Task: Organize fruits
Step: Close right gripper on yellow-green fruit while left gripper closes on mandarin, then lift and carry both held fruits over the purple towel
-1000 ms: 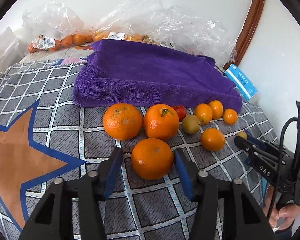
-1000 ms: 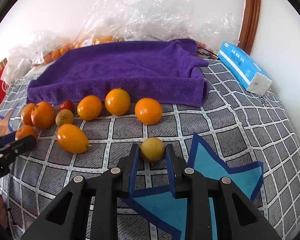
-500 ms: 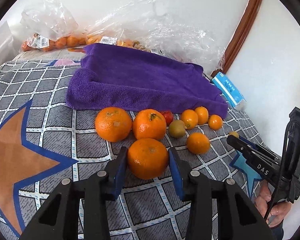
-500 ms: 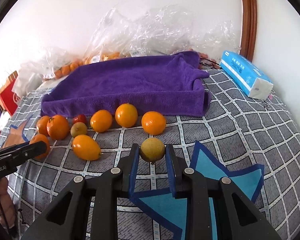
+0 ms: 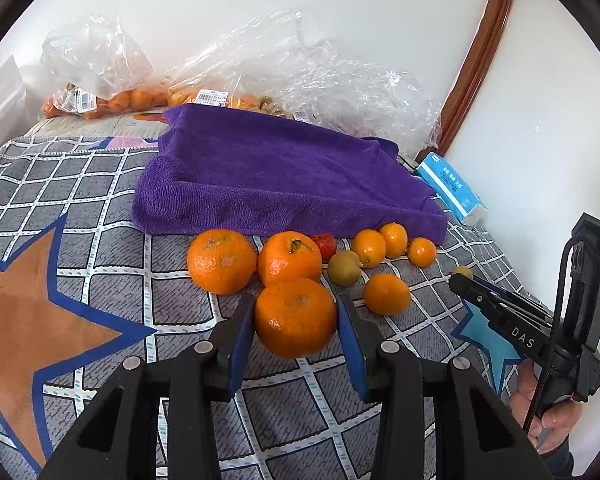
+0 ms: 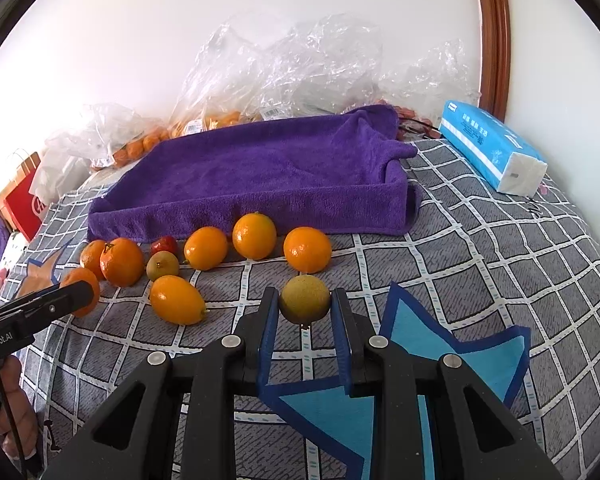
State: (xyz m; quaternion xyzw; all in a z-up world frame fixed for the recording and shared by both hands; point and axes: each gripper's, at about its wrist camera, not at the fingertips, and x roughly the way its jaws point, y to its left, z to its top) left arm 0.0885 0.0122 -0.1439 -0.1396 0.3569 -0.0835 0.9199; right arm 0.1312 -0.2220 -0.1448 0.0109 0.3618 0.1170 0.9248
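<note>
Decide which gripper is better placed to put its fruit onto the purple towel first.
Probably the right gripper: its small greenish fruit faces the towel's front edge across bare cloth; two oranges block the left gripper's orange.

Big round orange mandarin point(image 5: 295, 317): dimpled, glossy peel w/ a highlight, blue matt pads of the black plastic left tool point(image 5: 296, 334) on both sides. Small yellow-green round fruit point(image 6: 305, 303) in the black plastic right tool point(image 6: 305, 312): dull, speckled, rough-ish skin. Purple terry cloth towel point(image 6: 260, 176): fluffy, matt pile. Grey checked fabric cover point(image 6: 480, 264): woven, matt. Clear crinkled plastic bags point(image 6: 300, 64): shiny, wrinkled. Blue paper tissue pack point(image 6: 488, 144): smooth wrap. Brown wooden trim point(image 6: 494, 32): polished.
</note>
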